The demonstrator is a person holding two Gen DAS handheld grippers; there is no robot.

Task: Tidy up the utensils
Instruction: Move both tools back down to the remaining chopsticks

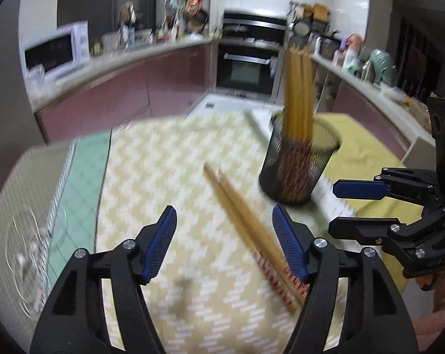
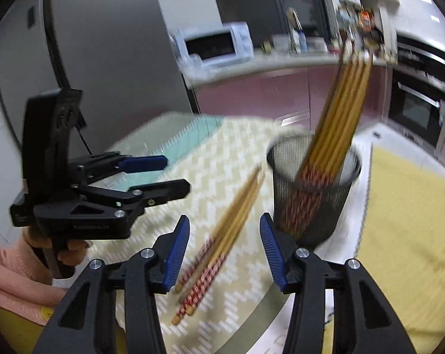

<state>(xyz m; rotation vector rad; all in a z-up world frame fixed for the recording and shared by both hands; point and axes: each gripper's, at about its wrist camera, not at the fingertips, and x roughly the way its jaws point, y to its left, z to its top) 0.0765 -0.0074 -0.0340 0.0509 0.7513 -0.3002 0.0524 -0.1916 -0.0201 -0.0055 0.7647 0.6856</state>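
Wooden chopsticks (image 1: pixel 246 230) are seen lying loose on the patterned mat (image 1: pixel 169 159) in the middle of the tabletop, just beside the mesh cup (image 1: pixel 296 174), in which a bundle (image 1: pixel 299 88) of more chopsticks stands upright. The left gripper (image 1: pixel 224 243) and right gripper (image 2: pixel 224 249) are both tilted downward over the loose chopsticks, jaws spread apart and nothing gripped. A hand (image 2: pixel 66 250) in a pink sleeve (image 2: pixel 13 280) is wrapped around the left gripper's handle.
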